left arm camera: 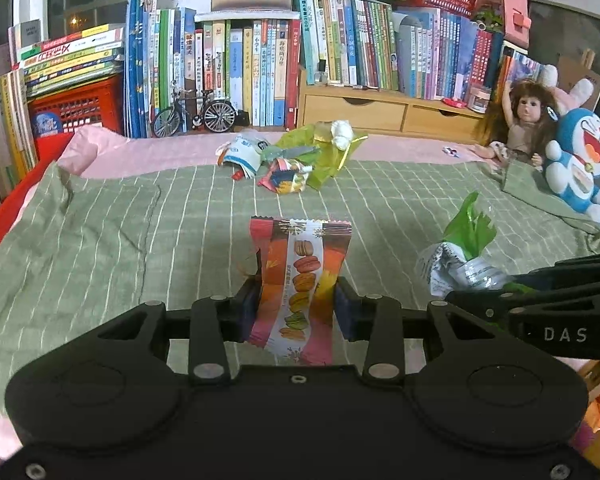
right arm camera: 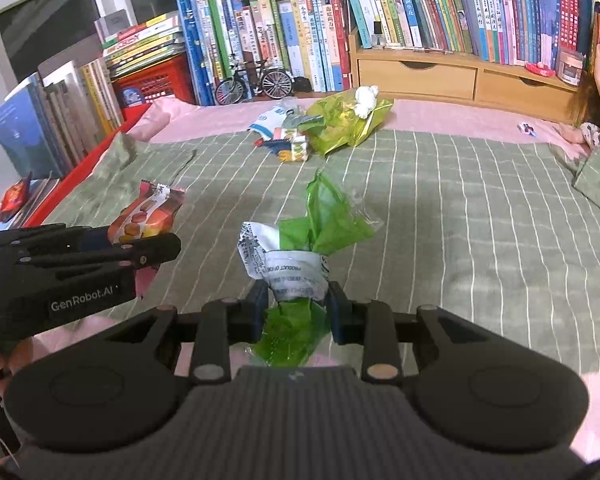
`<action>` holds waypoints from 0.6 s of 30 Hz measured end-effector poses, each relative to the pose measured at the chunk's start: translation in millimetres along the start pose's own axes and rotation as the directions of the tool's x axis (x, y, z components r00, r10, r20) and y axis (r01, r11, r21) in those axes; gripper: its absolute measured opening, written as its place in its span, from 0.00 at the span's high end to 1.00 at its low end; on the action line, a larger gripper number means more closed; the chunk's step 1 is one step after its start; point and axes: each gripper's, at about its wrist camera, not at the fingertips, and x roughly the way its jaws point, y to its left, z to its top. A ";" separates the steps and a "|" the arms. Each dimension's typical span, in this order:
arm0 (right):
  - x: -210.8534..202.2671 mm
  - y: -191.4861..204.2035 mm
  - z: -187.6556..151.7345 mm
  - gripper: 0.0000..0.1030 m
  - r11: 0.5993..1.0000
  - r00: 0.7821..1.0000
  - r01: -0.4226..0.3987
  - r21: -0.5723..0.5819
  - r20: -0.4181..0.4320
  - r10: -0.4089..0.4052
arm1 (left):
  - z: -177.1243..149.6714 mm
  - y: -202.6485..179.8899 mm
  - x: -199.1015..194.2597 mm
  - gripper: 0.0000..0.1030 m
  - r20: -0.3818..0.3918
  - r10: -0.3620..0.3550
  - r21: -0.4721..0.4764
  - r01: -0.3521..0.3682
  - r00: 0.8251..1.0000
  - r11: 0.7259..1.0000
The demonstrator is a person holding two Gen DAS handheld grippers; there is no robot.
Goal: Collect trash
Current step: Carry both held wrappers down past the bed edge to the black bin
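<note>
I hold both claws pinched: left claw [left arm camera: 296, 300] on macaron wrapper [left arm camera: 300, 276], right claw [right arm camera: 298, 304] on green-white wrapper [right arm camera: 296, 256], lifted clear of the bed [left arm camera: 100, 232] for carrying off.

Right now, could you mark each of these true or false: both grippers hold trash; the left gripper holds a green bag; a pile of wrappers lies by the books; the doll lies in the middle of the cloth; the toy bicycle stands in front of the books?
1. Both grippers hold trash. True: the left gripper and right gripper are each shut on a wrapper.
2. The left gripper holds a green bag. False: it holds the macaron wrapper; the right holds the green and white wrapper.
3. A pile of wrappers lies by the books. True.
4. The doll lies mid-cloth. False: it sits at the right edge.
5. The toy bicycle stands before the books. True.
</note>
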 end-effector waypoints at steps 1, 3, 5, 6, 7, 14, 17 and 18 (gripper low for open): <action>-1.9 0.6 -4.6 0.65 1.000 1.000 -0.004 0.002 -0.002 0.004 | -4.1 -1.2 -3.8 0.64 -0.002 -0.004 -0.003 0.004 1.000 1.000; -4.5 2.7 -14.9 0.65 1.000 1.000 -0.011 0.005 -0.011 0.011 | -12.9 -3.2 -10.6 0.63 -0.007 -0.016 0.001 0.016 1.000 1.000; -6.6 4.5 -24.9 0.65 1.000 1.000 -0.014 0.005 -0.020 0.014 | -21.7 -6.1 -17.3 0.63 -0.009 -0.021 0.004 0.021 1.000 1.000; -8.0 5.3 -30.4 0.65 1.000 1.000 -0.017 0.005 -0.024 0.017 | -26.0 -7.4 -20.7 0.63 -0.009 -0.025 0.004 0.025 1.000 1.000; -9.2 5.7 -35.5 0.65 1.000 0.999 -0.020 0.007 -0.027 0.020 | -30.3 -8.7 -23.8 0.63 -0.010 -0.027 0.002 0.027 1.000 1.000; -14.4 7.5 -71.2 0.65 0.999 0.997 -0.044 0.026 -0.059 0.045 | -65.5 -17.5 -43.3 0.63 -0.010 -0.049 0.007 0.050 0.999 0.999; -15.8 8.9 -86.6 0.65 0.998 0.996 -0.054 0.029 -0.073 0.056 | -81.7 -20.0 -47.9 0.63 -0.018 -0.054 0.001 0.054 0.998 0.999; -15.6 9.2 -91.7 0.65 0.998 0.995 -0.059 0.030 -0.080 0.062 | -87.7 -20.4 -48.8 0.63 -0.024 -0.054 -0.002 0.054 0.998 0.999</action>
